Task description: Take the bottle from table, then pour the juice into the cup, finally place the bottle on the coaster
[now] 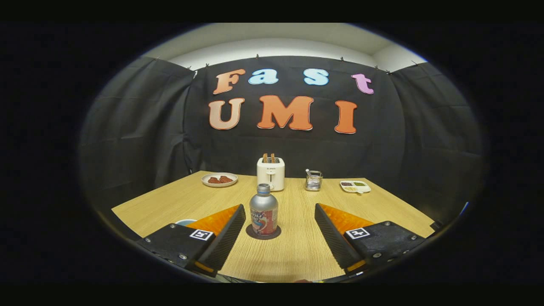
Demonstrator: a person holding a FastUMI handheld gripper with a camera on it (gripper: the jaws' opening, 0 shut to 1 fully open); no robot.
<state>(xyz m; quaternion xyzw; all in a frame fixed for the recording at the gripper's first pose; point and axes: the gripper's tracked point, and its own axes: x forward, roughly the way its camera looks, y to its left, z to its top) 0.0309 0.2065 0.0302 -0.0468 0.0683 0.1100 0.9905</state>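
Right now the gripper is spread wide, its two fingers well apart and touching nothing. Standing upright just ahead of the fingertips and roughly centred in the gap between them is the bottle, a silvery metal one with a screw neck and a red and blue label; it sits on a dark round coaster on the wooden table. Neither finger reaches the bottle: the left finger's inner face lies just beside it, the right finger farther off. Peeking out behind the left finger, on the near left of the table, is the pale rim of what seems to be the cup, mostly hidden. Farther back, right behind the bottle, stands a white toaster with two slices in its slots. On the far left lies a plate with reddish pieces of food, to the toaster's right a small glass holder, and on the far right a divided white dish.
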